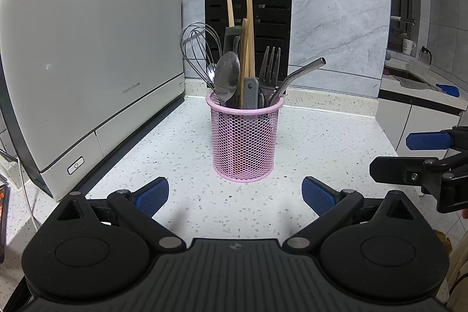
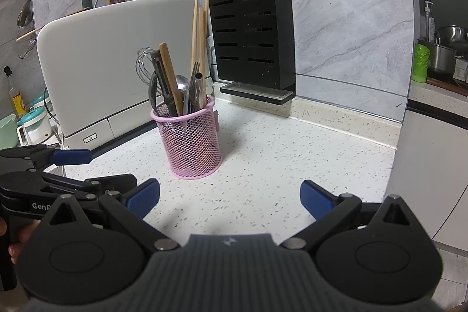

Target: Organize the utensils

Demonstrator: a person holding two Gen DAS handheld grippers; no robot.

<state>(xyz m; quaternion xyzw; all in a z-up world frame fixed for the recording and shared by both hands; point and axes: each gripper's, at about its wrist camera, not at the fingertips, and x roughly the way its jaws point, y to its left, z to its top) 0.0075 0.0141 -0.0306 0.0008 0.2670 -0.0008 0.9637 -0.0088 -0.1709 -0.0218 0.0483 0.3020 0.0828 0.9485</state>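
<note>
Evidently light but top-heavy, the mesh cup [image 1: 244,141] stood at twelve o'clock; its stiff utensils [image 1: 234,72] wanted gripping near their tops. Both the left gripper [image 1: 235,196] and right gripper [image 2: 229,198] were spread wide, empty.

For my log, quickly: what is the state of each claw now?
Left claw: open, holding nothing.
Right claw: open, holding nothing.
</note>
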